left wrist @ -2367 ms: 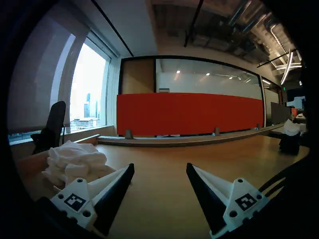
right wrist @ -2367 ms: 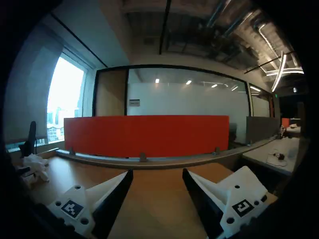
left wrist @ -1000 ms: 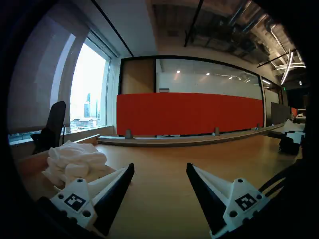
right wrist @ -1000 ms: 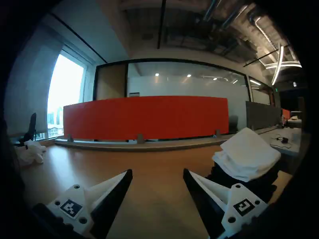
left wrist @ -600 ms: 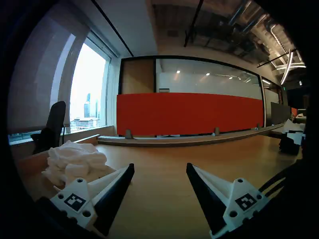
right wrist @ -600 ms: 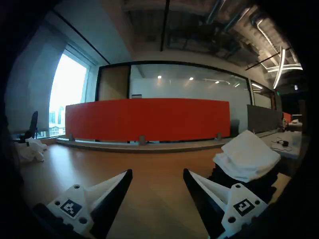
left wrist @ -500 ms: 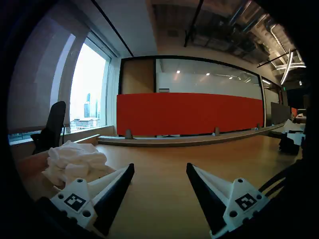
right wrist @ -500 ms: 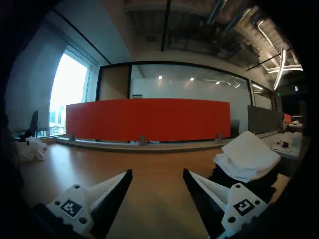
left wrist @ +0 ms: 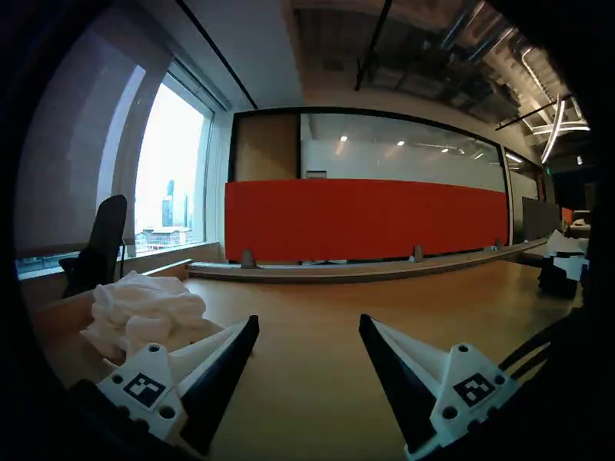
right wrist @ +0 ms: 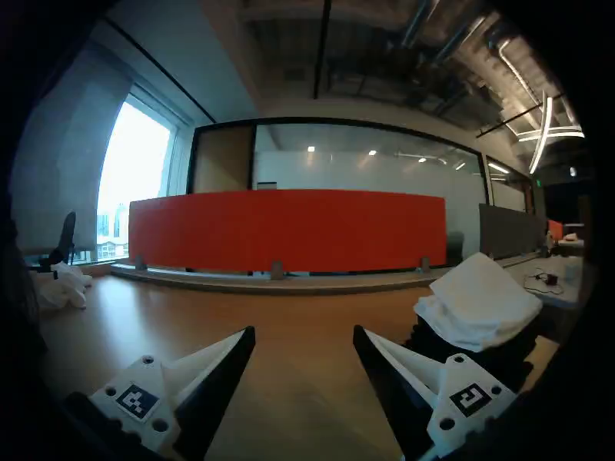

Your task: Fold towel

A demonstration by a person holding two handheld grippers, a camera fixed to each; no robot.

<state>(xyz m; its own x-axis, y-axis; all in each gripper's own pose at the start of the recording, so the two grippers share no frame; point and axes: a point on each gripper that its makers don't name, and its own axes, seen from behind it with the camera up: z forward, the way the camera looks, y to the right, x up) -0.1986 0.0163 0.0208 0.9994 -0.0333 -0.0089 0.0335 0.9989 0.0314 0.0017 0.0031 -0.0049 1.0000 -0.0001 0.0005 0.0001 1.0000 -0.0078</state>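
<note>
A crumpled white towel pile lies on the wooden table just ahead and left of my left gripper, which is open and holds nothing. In the right gripper view that same pile sits far off at the left edge. My right gripper is open and empty, low over the table. A stack of folded white towels rests on a black object right beside its right finger. The same stack appears small at the far right of the left gripper view.
A long red divider panel runs along the table's far edge. A black office chair stands by the window at the left. Another desk with cables lies to the far right. Bare wood stretches between the two grippers.
The right gripper dropped lower and turned, bringing the folded stack into its view by 1.0 s ago, and has barely drifted since. The left gripper has stayed still.
</note>
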